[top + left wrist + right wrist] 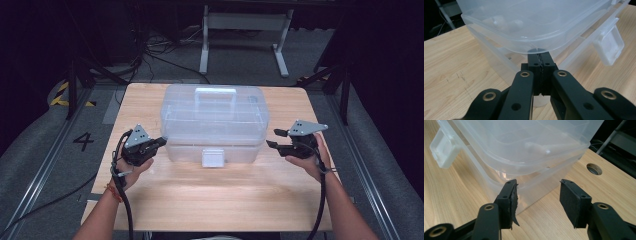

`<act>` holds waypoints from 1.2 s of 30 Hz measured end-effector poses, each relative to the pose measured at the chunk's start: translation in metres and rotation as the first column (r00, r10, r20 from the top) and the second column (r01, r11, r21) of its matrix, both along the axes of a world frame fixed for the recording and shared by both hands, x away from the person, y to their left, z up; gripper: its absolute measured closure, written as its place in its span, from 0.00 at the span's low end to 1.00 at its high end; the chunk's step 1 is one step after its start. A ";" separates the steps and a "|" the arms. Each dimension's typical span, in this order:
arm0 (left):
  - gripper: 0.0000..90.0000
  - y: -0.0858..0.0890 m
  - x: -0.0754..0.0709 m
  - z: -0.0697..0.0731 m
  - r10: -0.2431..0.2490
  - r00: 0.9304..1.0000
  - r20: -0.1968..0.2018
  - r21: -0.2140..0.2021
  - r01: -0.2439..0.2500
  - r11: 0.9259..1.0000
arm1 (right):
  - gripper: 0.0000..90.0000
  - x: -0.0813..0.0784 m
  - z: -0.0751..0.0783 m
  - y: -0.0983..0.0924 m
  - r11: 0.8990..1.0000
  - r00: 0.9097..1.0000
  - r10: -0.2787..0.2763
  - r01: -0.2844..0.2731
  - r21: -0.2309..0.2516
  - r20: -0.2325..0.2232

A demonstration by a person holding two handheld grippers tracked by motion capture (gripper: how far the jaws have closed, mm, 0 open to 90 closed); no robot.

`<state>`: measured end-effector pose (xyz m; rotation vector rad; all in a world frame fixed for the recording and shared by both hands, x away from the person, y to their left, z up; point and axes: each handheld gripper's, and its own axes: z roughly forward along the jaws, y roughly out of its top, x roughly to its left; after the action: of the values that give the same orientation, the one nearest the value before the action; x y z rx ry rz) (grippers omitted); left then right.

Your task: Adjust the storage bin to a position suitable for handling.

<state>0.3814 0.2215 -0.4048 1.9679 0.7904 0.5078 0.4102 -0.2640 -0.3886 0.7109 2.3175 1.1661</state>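
High view | clear lidded box (214, 122) on desk (210, 195) | left tongs (159, 142) pressed together at its corner, right tongs (274, 138) spread, empty | step: flanking box | next: probably grip the sides.

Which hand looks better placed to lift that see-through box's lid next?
Probably the left. The left gripper sits shut with its tips right under the lid rim of the clear plastic storage box, ready to pry. The right gripper is open, beside the corner.
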 end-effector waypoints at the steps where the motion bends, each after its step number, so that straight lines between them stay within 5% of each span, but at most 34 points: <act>1: 1.00 0.000 0.000 0.000 -0.001 1.000 0.004 0.005 0.001 1.000 | 0.54 0.000 -0.001 0.001 1.000 1.000 0.001 -0.001 0.018 -0.002; 7: 1.00 0.000 0.000 0.000 0.000 1.000 0.010 0.008 0.000 1.000 | 0.52 0.007 -0.010 0.003 0.996 1.000 0.017 -0.016 0.091 -0.003; 19: 1.00 0.000 0.001 -0.001 -0.001 1.000 0.012 0.005 0.001 1.000 | 0.51 0.007 -0.009 0.004 0.997 0.999 0.001 -0.003 0.079 0.037; 36: 0.96 0.001 -0.001 -0.002 -0.014 1.000 0.019 -0.007 0.014 1.000 | 0.53 0.006 0.001 0.011 0.990 0.992 -0.046 0.030 0.136 0.116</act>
<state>0.3805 0.2226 -0.4067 1.9582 0.7648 0.5141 0.4158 -0.2528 -0.3873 0.7089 2.1347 1.3200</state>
